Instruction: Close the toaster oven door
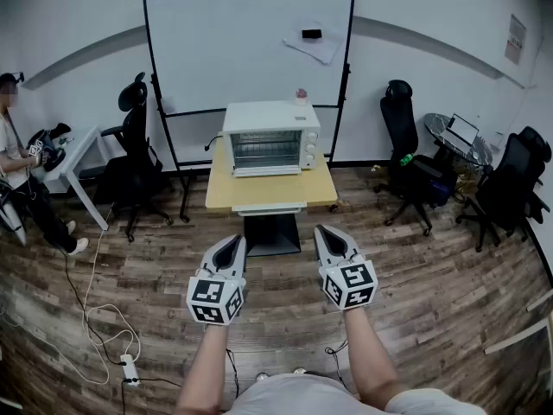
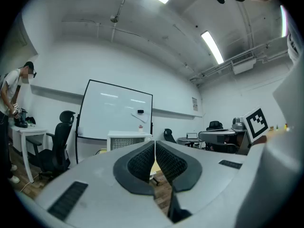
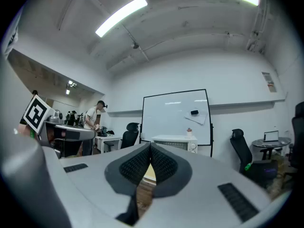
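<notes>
The white toaster oven (image 1: 270, 137) stands at the back of a small wooden table (image 1: 270, 193), in front of a whiteboard. Its glass front shows a wire rack, and a thin white strip runs along its lower front edge. From here I cannot tell how the door stands. My left gripper (image 1: 229, 247) and right gripper (image 1: 333, 236) hover side by side over the floor, well short of the table. Both are shut with nothing between the pads. The oven shows small beyond the left gripper (image 2: 155, 144) as a white box (image 2: 129, 139), and beyond the right gripper (image 3: 150, 146) as well (image 3: 175, 142).
A whiteboard (image 1: 251, 41) on a stand is behind the table. Black office chairs (image 1: 134, 158) (image 1: 406, 150) flank it. A person (image 1: 22, 175) stands by a white desk at the far left. A white cable and power strip (image 1: 130, 368) lie on the wooden floor.
</notes>
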`<state>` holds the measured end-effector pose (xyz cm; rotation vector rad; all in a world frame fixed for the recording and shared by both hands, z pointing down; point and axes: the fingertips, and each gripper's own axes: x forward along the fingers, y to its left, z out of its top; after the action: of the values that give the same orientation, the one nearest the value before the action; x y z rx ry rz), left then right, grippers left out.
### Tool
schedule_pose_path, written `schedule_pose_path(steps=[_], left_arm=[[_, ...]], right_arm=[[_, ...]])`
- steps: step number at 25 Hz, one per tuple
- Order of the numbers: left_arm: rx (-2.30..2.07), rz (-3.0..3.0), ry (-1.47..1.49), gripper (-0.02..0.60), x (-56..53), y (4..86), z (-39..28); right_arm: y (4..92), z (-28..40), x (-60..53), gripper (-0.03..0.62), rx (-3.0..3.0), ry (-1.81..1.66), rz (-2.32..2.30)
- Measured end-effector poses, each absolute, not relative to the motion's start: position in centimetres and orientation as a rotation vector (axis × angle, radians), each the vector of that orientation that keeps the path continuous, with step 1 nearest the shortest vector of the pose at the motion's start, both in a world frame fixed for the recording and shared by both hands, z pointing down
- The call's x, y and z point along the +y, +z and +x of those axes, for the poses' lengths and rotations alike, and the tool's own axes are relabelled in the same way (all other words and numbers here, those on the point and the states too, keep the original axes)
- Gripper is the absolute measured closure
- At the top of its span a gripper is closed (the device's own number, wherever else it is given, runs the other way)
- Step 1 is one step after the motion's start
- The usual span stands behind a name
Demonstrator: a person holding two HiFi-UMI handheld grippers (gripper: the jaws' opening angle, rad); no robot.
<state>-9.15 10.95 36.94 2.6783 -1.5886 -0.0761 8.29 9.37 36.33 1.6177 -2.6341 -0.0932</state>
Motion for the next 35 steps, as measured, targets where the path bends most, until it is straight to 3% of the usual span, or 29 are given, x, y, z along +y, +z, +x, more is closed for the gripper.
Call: schedule_pose_path(steps=[23, 29, 32, 35], left_arm=[[-1.583, 2.683, -0.056, 0.563, 10.8, 37.3, -8.8], [-1.547, 2.702, -0.069, 0.558, 11.1, 37.4, -8.2], [-1.525, 2.695, -0.076, 0.407, 11.2, 37.7, -8.0], [-1.517, 2.689, -0.076, 0.343, 11.0, 38.0, -7.8]], right_arm=[[36.4, 8.3, 9.4, 0.594, -2.633, -0.099, 1.626], [36.8, 8.1, 9.5, 0.425, -2.646, -0.092, 1.595], [37.1, 8.1, 9.5, 0.368, -2.642, -0.098, 1.591], [37.2, 8.1, 9.4, 0.335, -2.648, -0.094, 1.584]])
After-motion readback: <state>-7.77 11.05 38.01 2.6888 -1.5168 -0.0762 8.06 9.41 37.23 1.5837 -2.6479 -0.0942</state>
